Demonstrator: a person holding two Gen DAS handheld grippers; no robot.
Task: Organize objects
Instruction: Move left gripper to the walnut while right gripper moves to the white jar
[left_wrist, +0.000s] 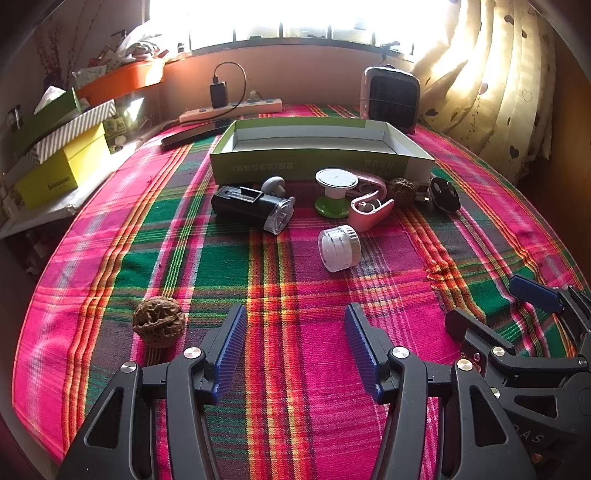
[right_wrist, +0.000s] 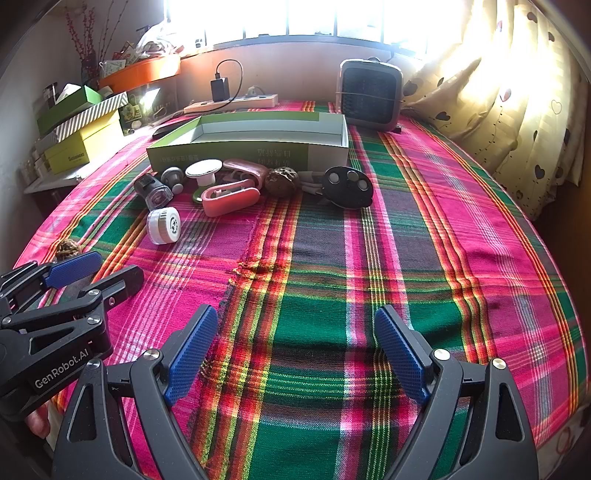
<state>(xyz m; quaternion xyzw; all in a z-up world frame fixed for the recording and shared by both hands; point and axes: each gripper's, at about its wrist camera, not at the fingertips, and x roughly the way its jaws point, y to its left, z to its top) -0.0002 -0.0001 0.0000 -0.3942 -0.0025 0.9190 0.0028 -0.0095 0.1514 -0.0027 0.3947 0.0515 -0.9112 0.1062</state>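
Left wrist view takes in a table spread with a pink, green and orange plaid cloth (left_wrist: 229, 258), on which an open green-and-white cardboard box (left_wrist: 317, 162) sits empty toward the far side, below a bright window. Behind the box stand a small grey heater (left_wrist: 393, 98) and a power strip (left_wrist: 236, 109) with a black charger plugged in; stacked yellow and striped boxes (left_wrist: 62, 155) line the left edge. Crowded along the box's near wall are a black bike light (left_wrist: 251, 206) with a clear lens, a pink clip (left_wrist: 369, 210), a white-topped spool on a green base (left_wrist: 334, 192), a black oval disc (left_wrist: 445, 194), a grey knob (left_wrist: 273, 184) and a walnut (left_wrist: 402, 190). A white ribbed cap (left_wrist: 340, 248) lies on its side just in front of that cluster. A second walnut (left_wrist: 159, 321) rests alone, just beside the left gripper (left_wrist: 295, 328). Both the left gripper and the right gripper (right_wrist: 295, 332) hover over bare cloth with blue pads spread wide, gripping nothing.
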